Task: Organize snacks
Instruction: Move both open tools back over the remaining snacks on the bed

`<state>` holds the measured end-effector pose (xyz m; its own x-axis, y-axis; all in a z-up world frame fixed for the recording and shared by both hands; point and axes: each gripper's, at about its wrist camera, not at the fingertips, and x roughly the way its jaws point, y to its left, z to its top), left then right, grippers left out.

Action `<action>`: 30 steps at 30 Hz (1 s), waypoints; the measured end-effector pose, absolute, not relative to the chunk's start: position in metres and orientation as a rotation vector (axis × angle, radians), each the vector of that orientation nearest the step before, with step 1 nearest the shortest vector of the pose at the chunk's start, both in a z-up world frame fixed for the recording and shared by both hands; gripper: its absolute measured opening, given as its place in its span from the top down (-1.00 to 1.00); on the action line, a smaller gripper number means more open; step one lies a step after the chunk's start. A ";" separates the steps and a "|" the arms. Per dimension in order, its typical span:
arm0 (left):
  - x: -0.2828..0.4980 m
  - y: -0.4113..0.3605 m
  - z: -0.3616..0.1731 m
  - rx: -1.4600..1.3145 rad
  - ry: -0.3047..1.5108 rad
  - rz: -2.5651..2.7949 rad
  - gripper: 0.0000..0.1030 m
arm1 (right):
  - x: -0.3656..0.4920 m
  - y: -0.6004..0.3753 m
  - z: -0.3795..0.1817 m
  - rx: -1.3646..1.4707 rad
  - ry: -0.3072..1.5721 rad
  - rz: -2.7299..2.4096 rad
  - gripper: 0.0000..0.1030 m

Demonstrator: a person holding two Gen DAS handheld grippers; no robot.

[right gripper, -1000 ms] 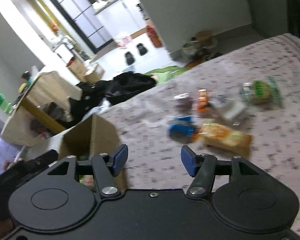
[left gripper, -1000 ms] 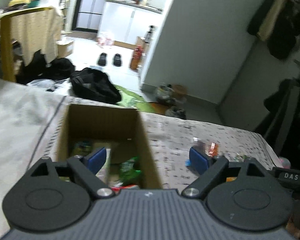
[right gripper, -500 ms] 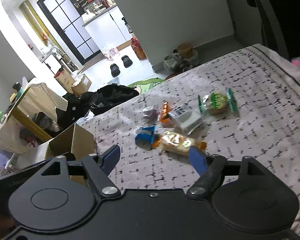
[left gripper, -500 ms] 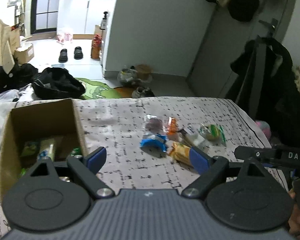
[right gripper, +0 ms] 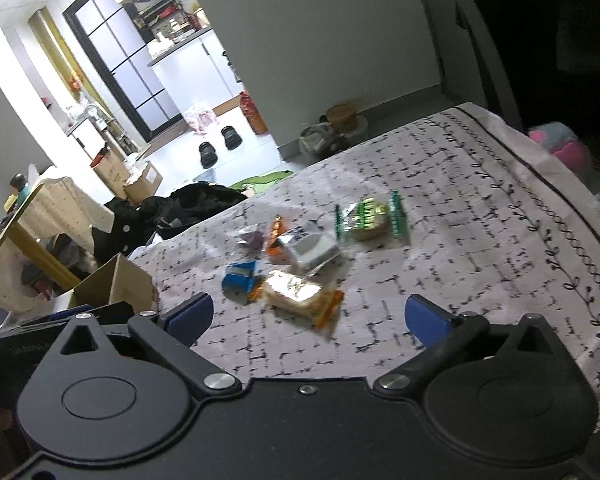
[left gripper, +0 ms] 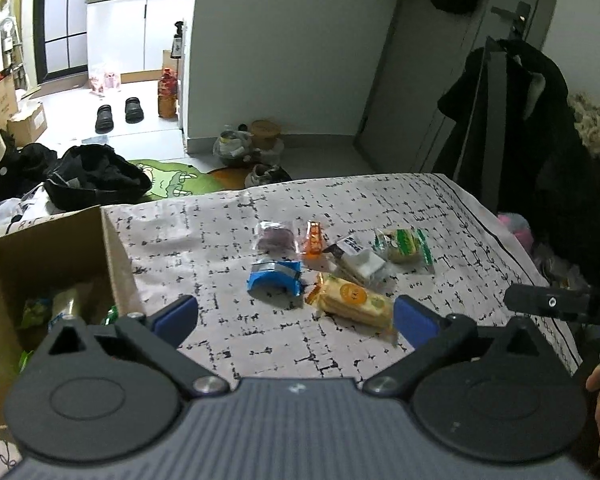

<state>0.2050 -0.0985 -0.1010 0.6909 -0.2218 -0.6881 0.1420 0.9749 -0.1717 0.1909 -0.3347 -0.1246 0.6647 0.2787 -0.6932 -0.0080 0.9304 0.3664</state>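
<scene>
Blue-padded jaws opening on my left hand-held gripper [left gripper: 296, 314] and right hand-held gripper [right gripper: 308, 316], both empty; swung from brown cardboard box [left gripper: 48, 248] toward orange-wrapped cracker pack [left gripper: 352, 300], likely next pick.

Blue packet [left gripper: 275, 276], orange wrapper [left gripper: 314, 237], brown box [left gripper: 52, 248], black-flecked cloth [left gripper: 440, 216].

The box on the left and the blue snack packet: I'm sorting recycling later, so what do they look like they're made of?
The box looks like plain brown cardboard: matte, raw tan walls, open top. The blue snack packet looks like thin glossy plastic or foil film: it shines and is crumpled and curled. Whether it is foil-lined cannot be told.
</scene>
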 end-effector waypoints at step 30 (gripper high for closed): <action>0.269 -0.156 -0.151 -0.098 0.906 -0.274 -0.96 | 0.223 -0.370 -0.179 0.362 0.872 0.168 -0.81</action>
<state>0.2686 -0.1557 -0.1506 0.5847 -0.2754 -0.7631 0.1935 0.9608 -0.1985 0.2230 -0.3704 -0.1791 0.6353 0.2896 -0.7159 0.0024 0.9263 0.3769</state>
